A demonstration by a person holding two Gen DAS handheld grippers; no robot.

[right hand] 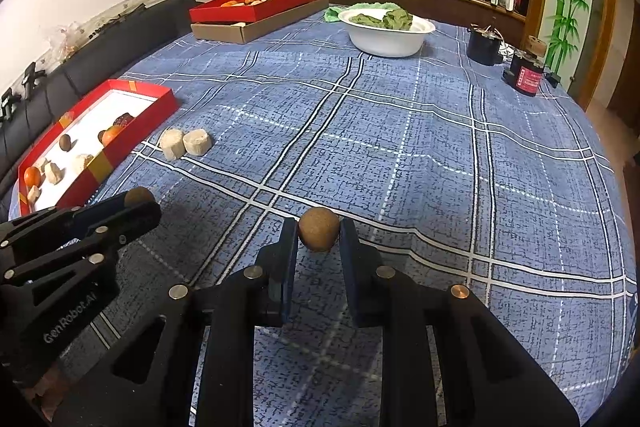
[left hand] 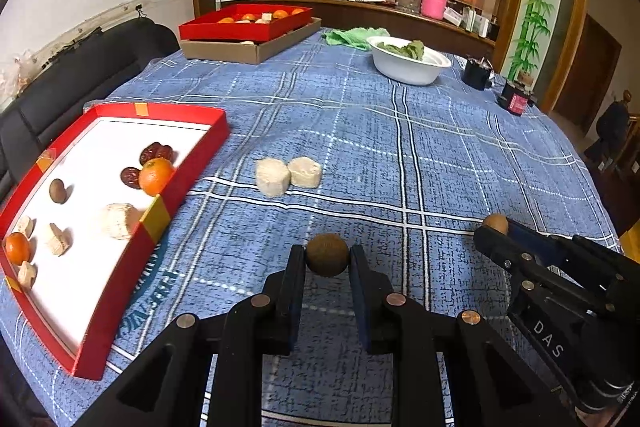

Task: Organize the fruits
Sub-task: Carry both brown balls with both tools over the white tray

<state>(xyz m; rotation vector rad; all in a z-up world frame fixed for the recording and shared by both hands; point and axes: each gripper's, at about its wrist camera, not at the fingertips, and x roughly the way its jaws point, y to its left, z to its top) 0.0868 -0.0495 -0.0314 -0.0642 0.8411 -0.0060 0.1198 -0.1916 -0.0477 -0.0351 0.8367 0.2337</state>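
My left gripper is shut on a small round brown fruit, held above the blue plaid cloth to the right of the near red tray. My right gripper is shut on a second brown fruit; it shows in the left wrist view at the right. The tray holds two oranges, dark red dates, one brown fruit and pale chunks. Two pale cylinder pieces lie on the cloth just right of the tray.
A second red tray with oranges rests on a cardboard box at the far left. A white bowl of greens and a green cloth are at the far centre. Dark jars stand at the far right edge. A black sofa borders the table's left.
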